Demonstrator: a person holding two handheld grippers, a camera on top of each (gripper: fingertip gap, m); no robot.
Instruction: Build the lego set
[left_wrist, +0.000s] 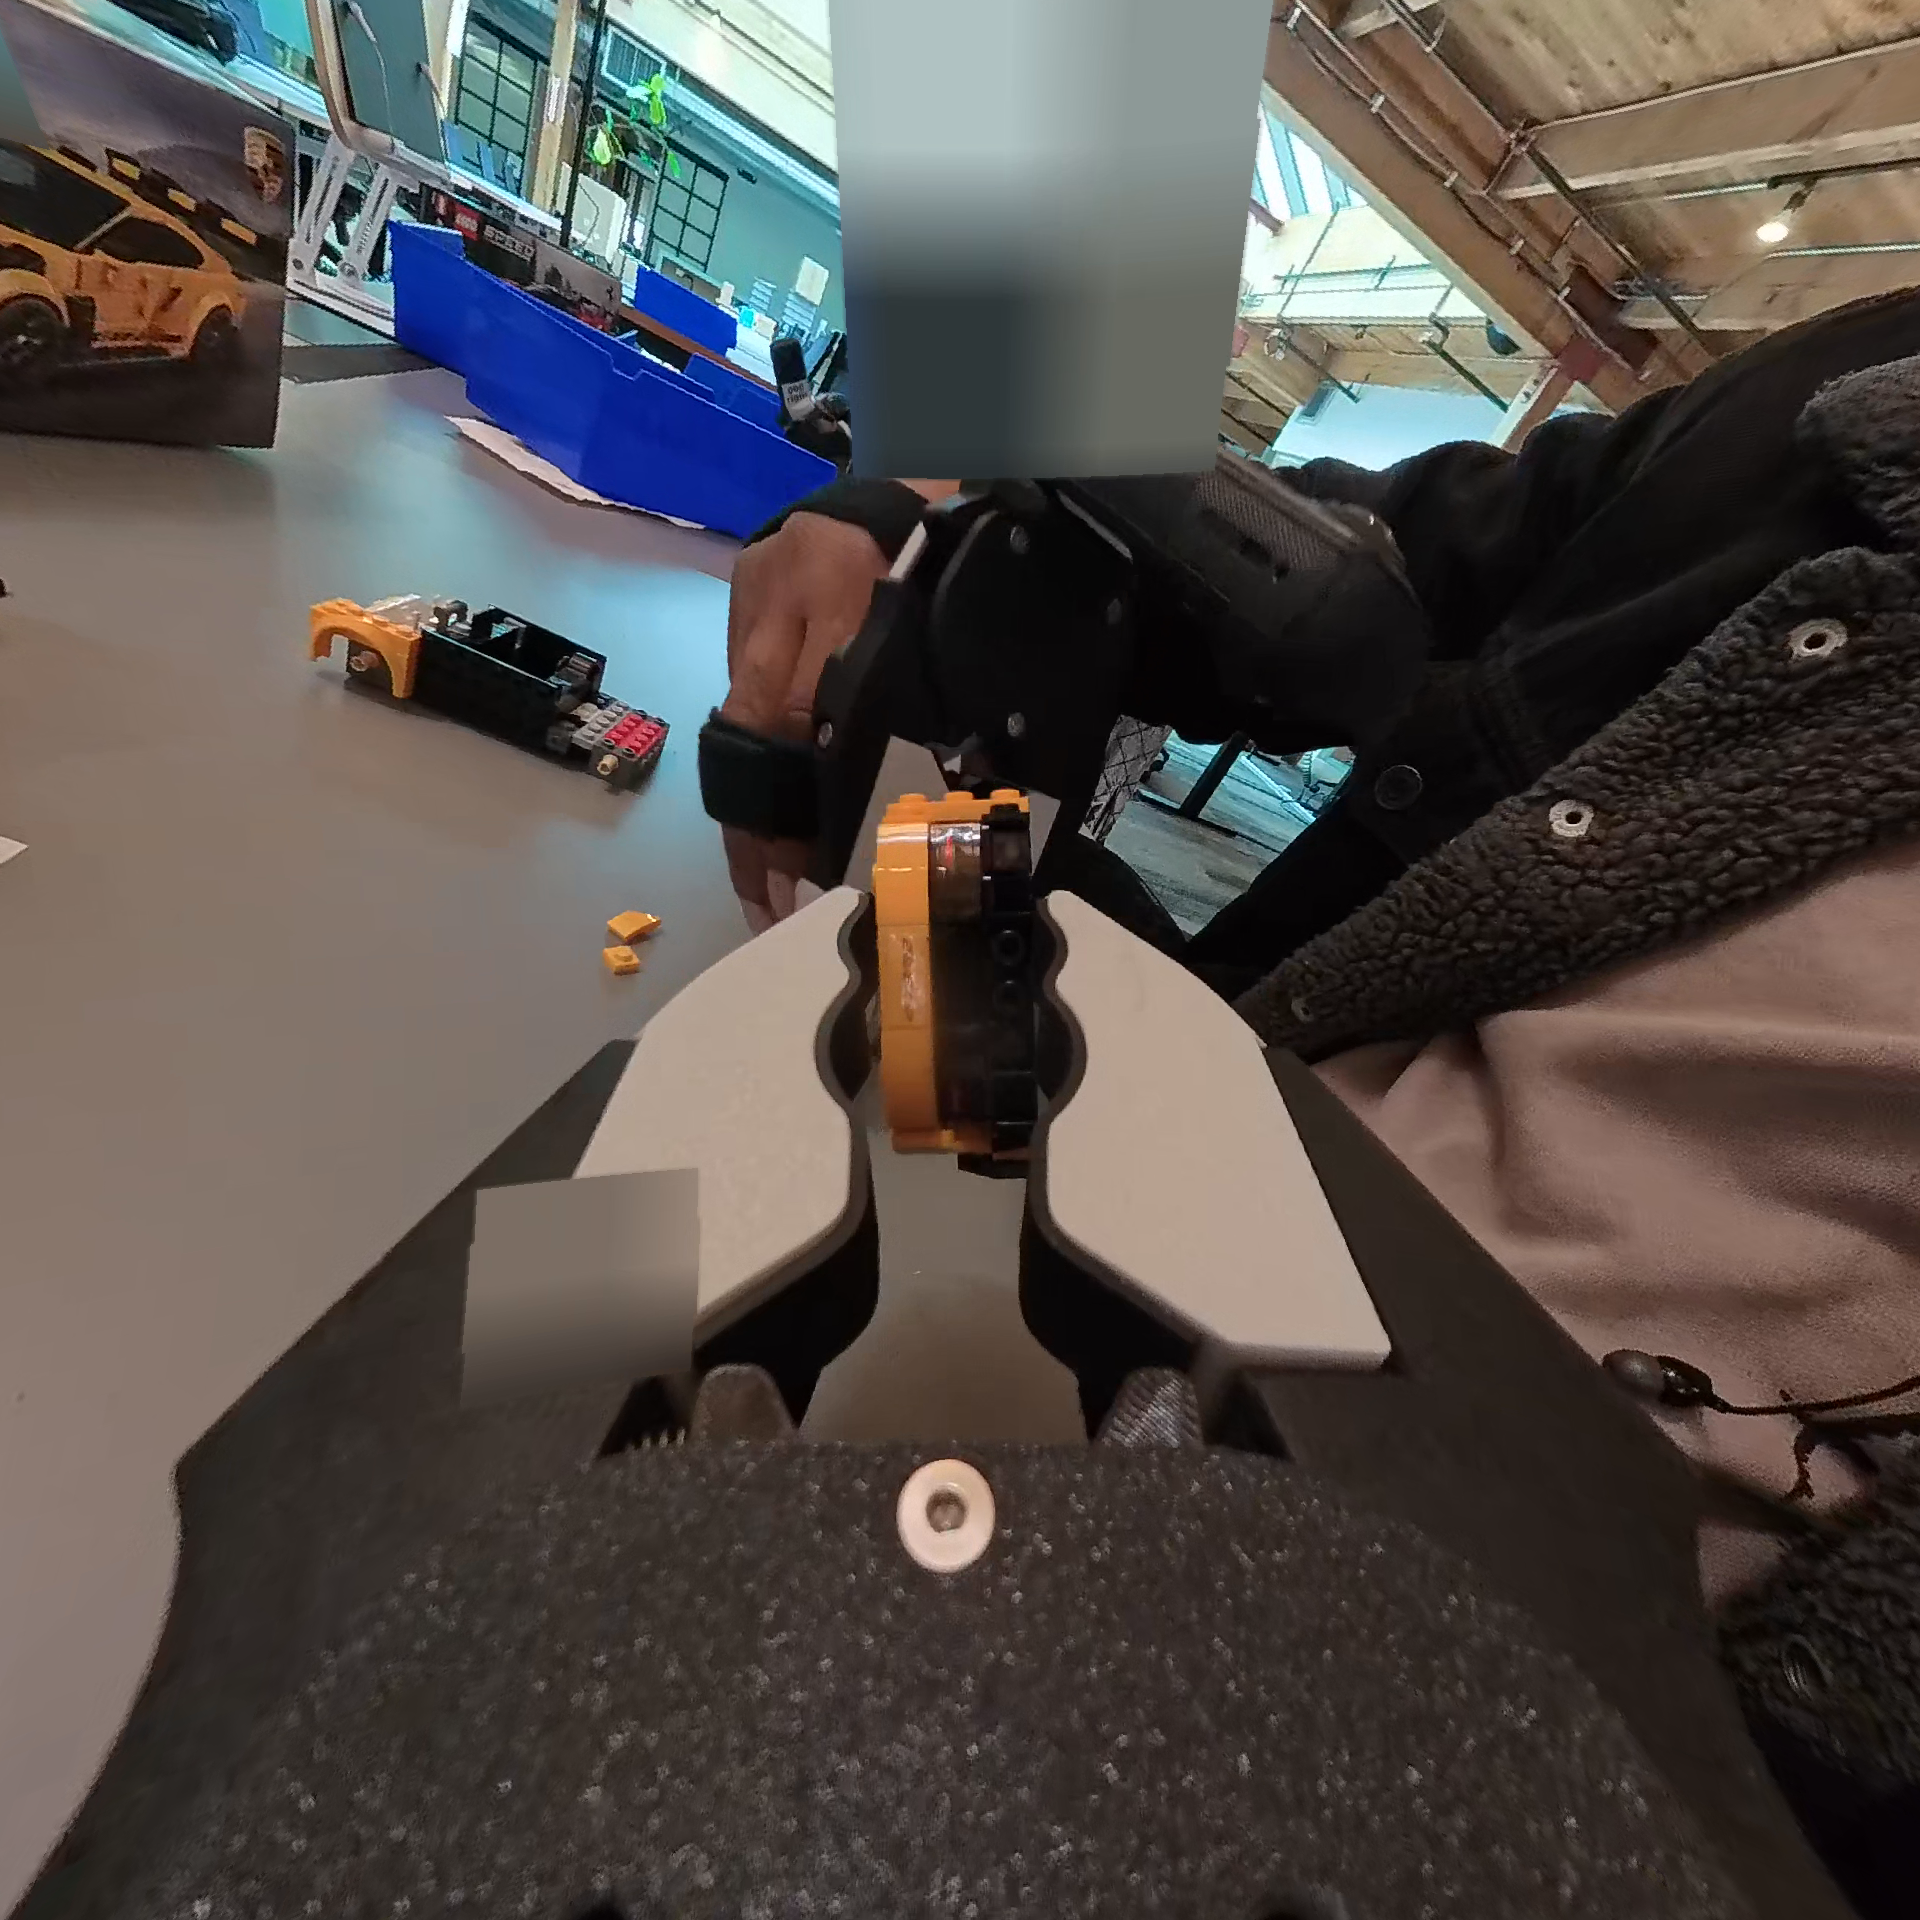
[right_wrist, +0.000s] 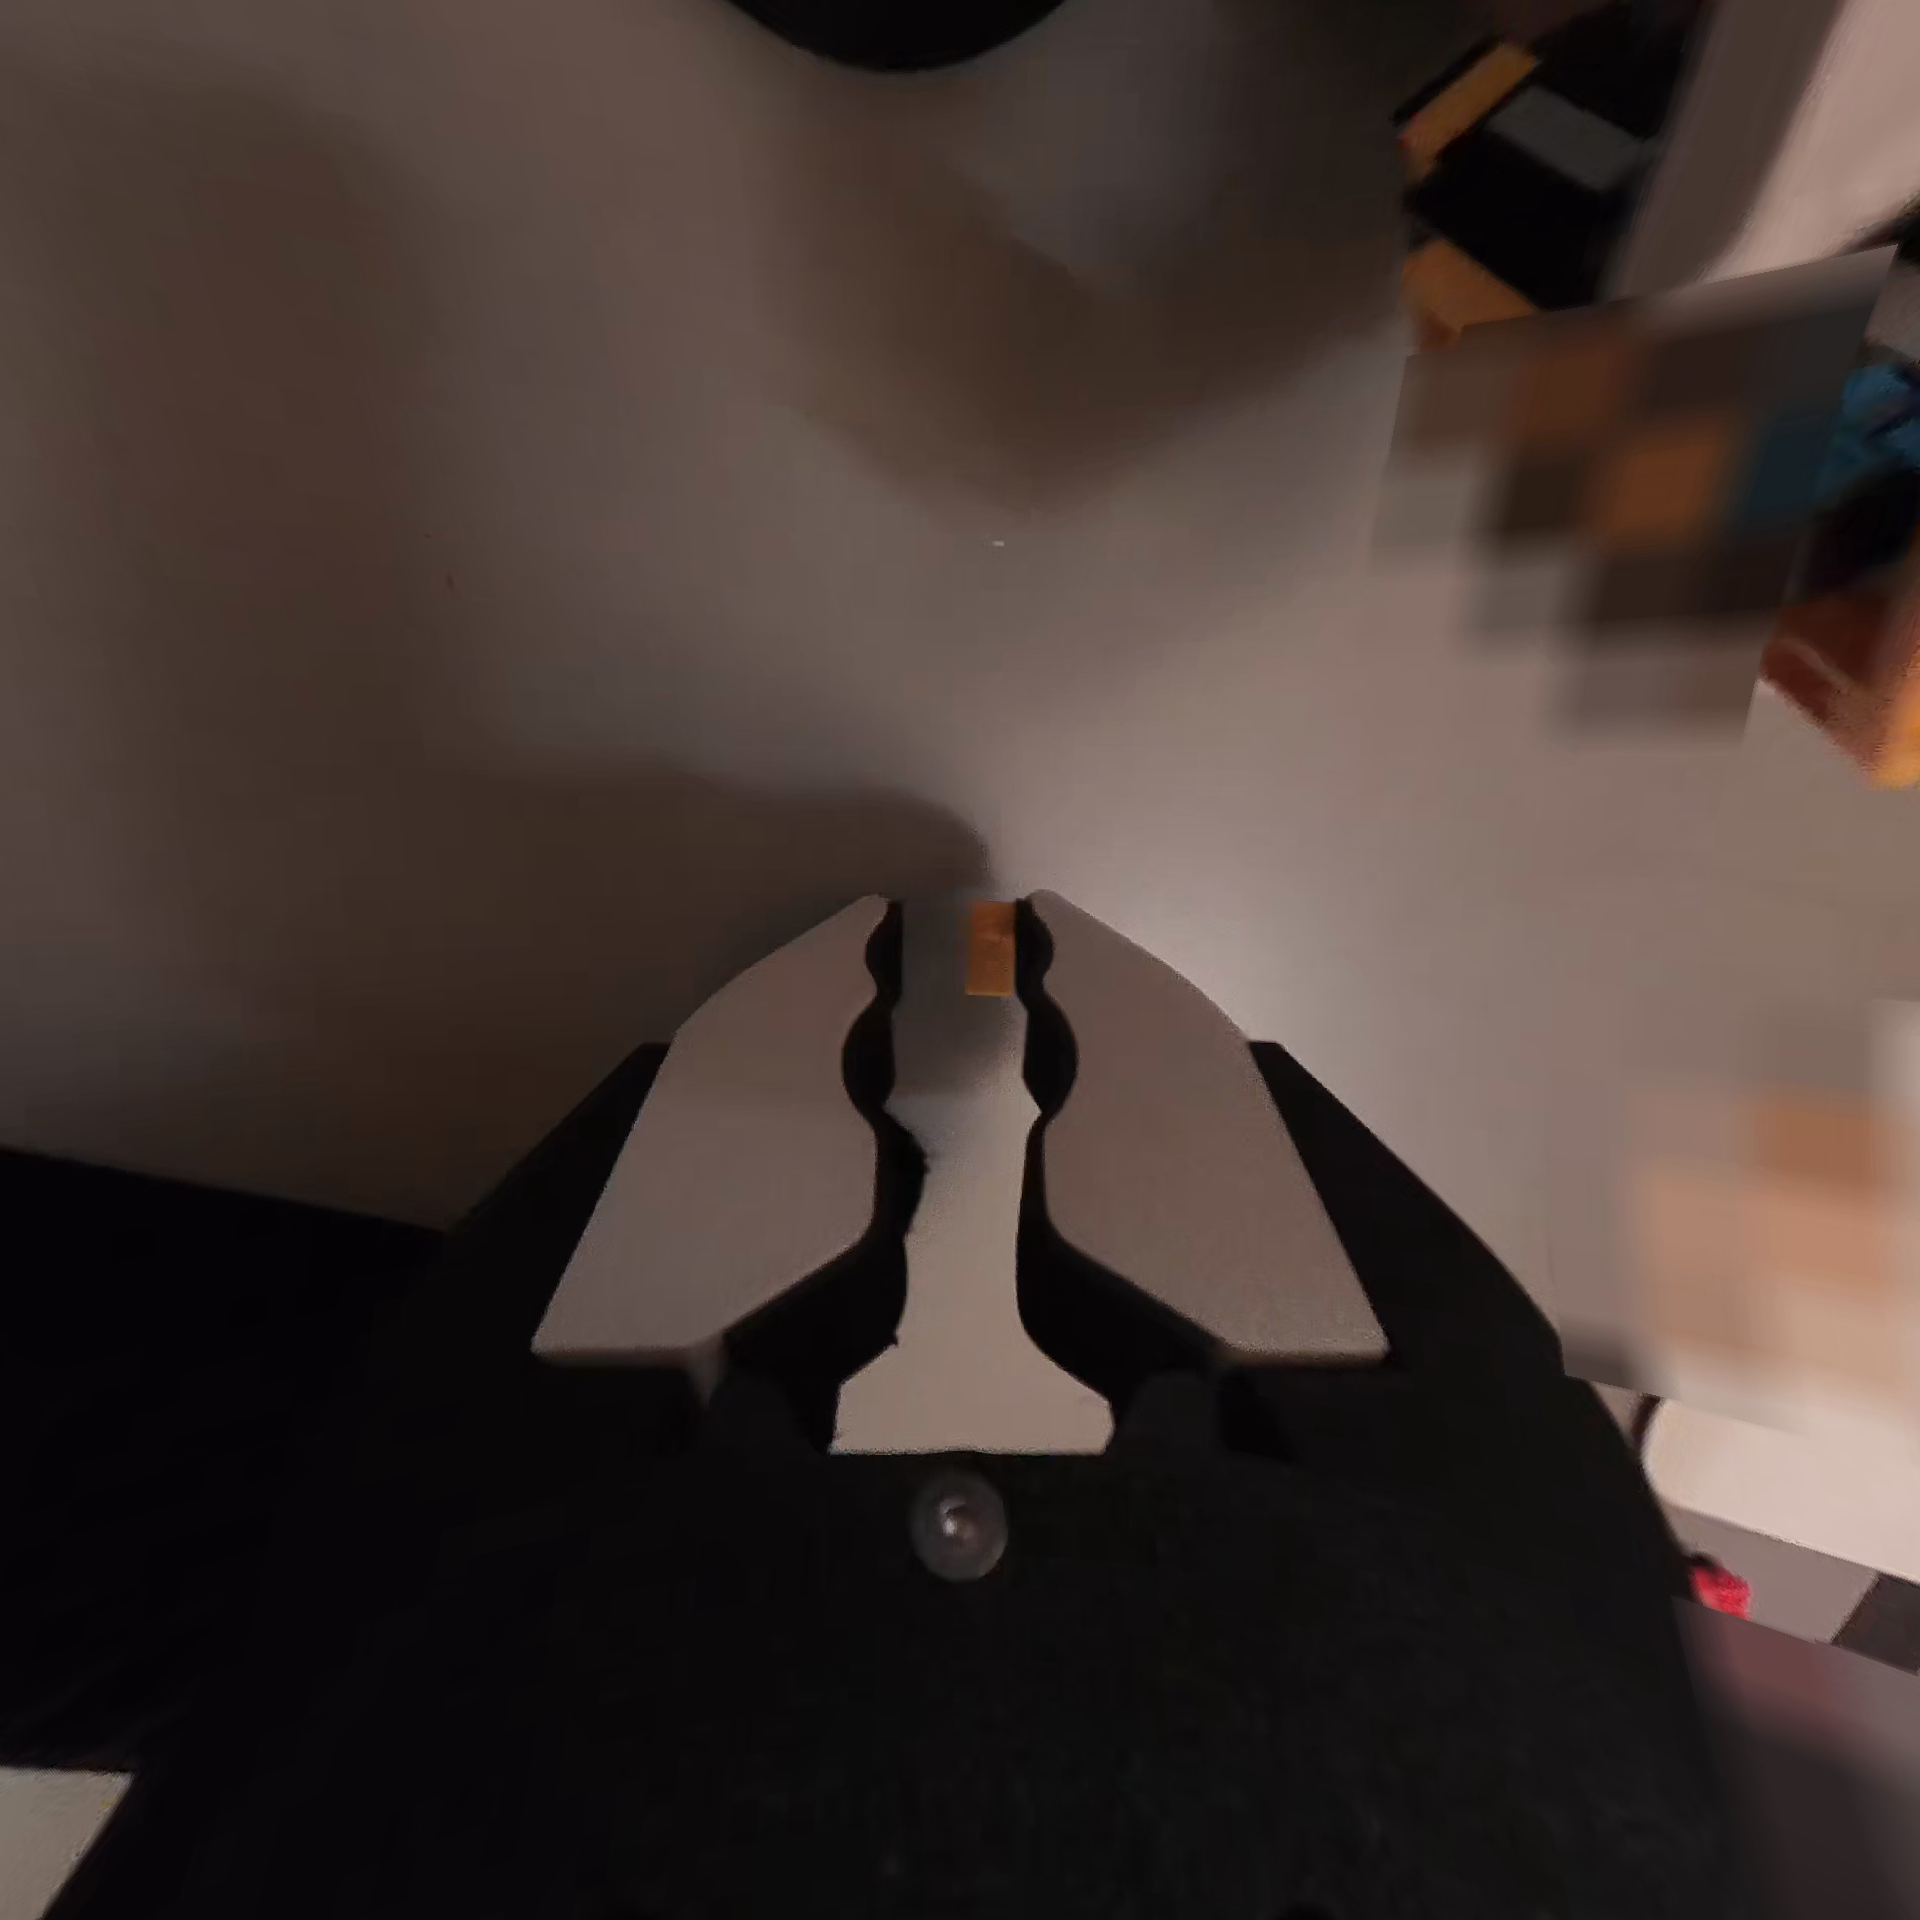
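The left gripper (left_wrist: 956, 997) clamps an orange-and-black car body section (left_wrist: 951, 987), on edge above the grey table (left_wrist: 208, 935). The right gripper's (right_wrist: 961, 935) jaws stand apart, a small orange piece (right_wrist: 987, 948) against one finger; it looks liable to drop, being unclamped.

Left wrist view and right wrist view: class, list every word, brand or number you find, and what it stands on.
I won't copy writing; here is where it stands.
A crest on the box.
White lettering on the dark box in the blue bin.
Small blurred print on the orange piece in the left hand-held gripper.
Right wrist view: none.
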